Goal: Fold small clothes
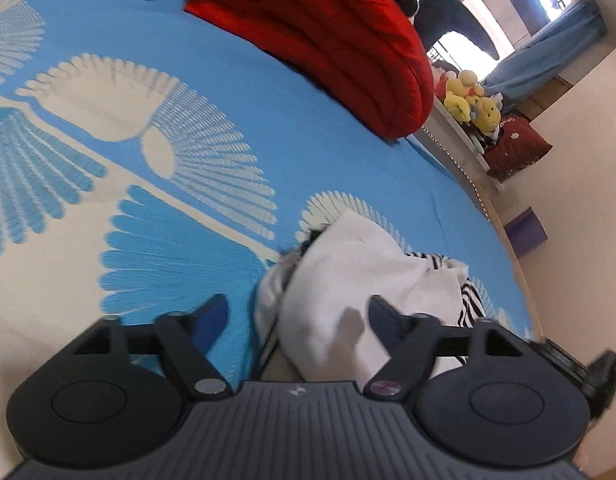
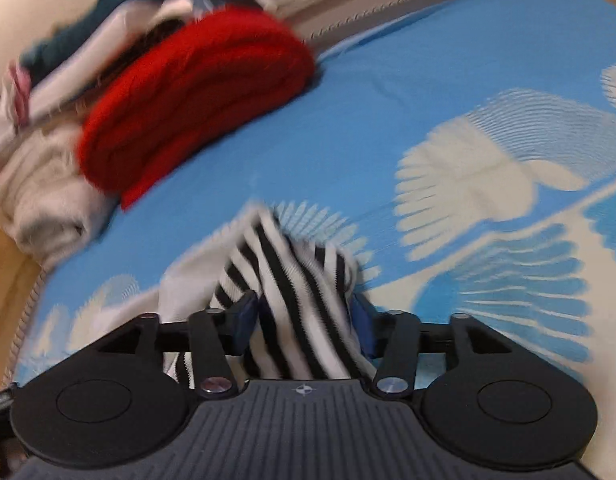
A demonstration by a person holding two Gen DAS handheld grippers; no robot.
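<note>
A small garment, white with a black-and-white striped part, lies bunched on the blue and cream patterned bed sheet [image 1: 315, 136]. In the left wrist view its white side [image 1: 359, 268] sits just ahead of my left gripper [image 1: 298, 312], which is open, with the cloth lying between and over the right finger. In the right wrist view the striped part [image 2: 292, 292] bulges up between the fingers of my right gripper [image 2: 304, 316]. The jaws stand partly apart around the fabric.
A folded red blanket [image 1: 339, 40] lies at the far side of the bed, next to white and dark bedding [image 2: 40, 184]. Yellow plush toys [image 1: 471, 100], a dark red cushion [image 1: 515, 144] and a purple box [image 1: 525, 232] sit beyond the bed's edge.
</note>
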